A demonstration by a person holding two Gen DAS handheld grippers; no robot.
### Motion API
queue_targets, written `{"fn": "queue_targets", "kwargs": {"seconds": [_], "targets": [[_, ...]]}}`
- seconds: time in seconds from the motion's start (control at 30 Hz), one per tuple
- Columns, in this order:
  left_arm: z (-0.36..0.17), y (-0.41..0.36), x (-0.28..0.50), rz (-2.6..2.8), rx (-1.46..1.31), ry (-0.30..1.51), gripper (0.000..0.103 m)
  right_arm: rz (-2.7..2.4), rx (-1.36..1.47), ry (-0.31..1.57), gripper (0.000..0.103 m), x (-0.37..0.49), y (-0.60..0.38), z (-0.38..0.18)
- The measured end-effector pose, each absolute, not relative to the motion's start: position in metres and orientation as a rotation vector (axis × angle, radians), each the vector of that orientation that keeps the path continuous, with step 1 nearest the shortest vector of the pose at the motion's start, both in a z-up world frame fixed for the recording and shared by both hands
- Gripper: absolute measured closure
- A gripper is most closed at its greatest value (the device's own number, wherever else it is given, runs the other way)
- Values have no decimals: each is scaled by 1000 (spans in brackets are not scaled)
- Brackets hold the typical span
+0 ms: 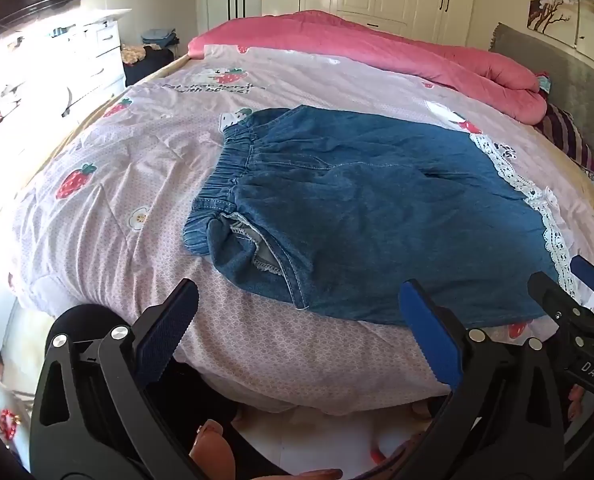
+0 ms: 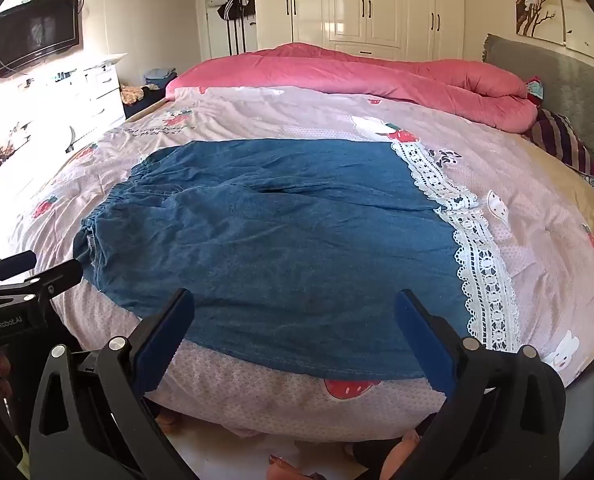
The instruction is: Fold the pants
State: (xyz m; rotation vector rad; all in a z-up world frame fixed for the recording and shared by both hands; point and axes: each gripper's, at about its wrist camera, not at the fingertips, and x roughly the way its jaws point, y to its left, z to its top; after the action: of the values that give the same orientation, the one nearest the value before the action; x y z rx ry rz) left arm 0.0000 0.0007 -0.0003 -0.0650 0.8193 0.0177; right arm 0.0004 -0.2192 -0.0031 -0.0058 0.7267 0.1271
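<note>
Blue denim pants (image 1: 357,216) with an elastic waistband (image 1: 225,168) at the left and white lace hems (image 1: 537,208) at the right lie flat on the pink bedspread (image 1: 117,200). My left gripper (image 1: 297,296) is open and empty, just short of the pants' near edge, by the waist end. My right gripper (image 2: 295,304) is open and empty, over the pants' (image 2: 277,232) near edge, toward the lace hem (image 2: 481,264). The right gripper also shows at the right edge of the left wrist view (image 1: 569,280). The left gripper shows at the left edge of the right wrist view (image 2: 45,268).
A rolled pink quilt (image 2: 377,76) lies along the far side of the bed. A striped pillow (image 2: 561,140) and grey headboard (image 2: 557,80) are at the right. White drawers (image 2: 101,92) and a wall TV (image 2: 37,40) stand left. The bed's near edge drops to the floor (image 2: 317,452).
</note>
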Motion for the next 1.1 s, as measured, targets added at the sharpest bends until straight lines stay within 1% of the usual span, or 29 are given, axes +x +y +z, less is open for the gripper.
{"fn": "queue_targets", "kwargs": {"seconds": [0.1,0.4,1.1], "targets": [[-2,8,2,14,-91,837,8,123,-9,731,4,1,-220,-4],[-5,1,-1,27,-41,830,8,125,-19,721,4,-2,-214,-2],[-5,2,-3,29,-37,822,8,136,-24,708,4,-5,-212,0]]}}
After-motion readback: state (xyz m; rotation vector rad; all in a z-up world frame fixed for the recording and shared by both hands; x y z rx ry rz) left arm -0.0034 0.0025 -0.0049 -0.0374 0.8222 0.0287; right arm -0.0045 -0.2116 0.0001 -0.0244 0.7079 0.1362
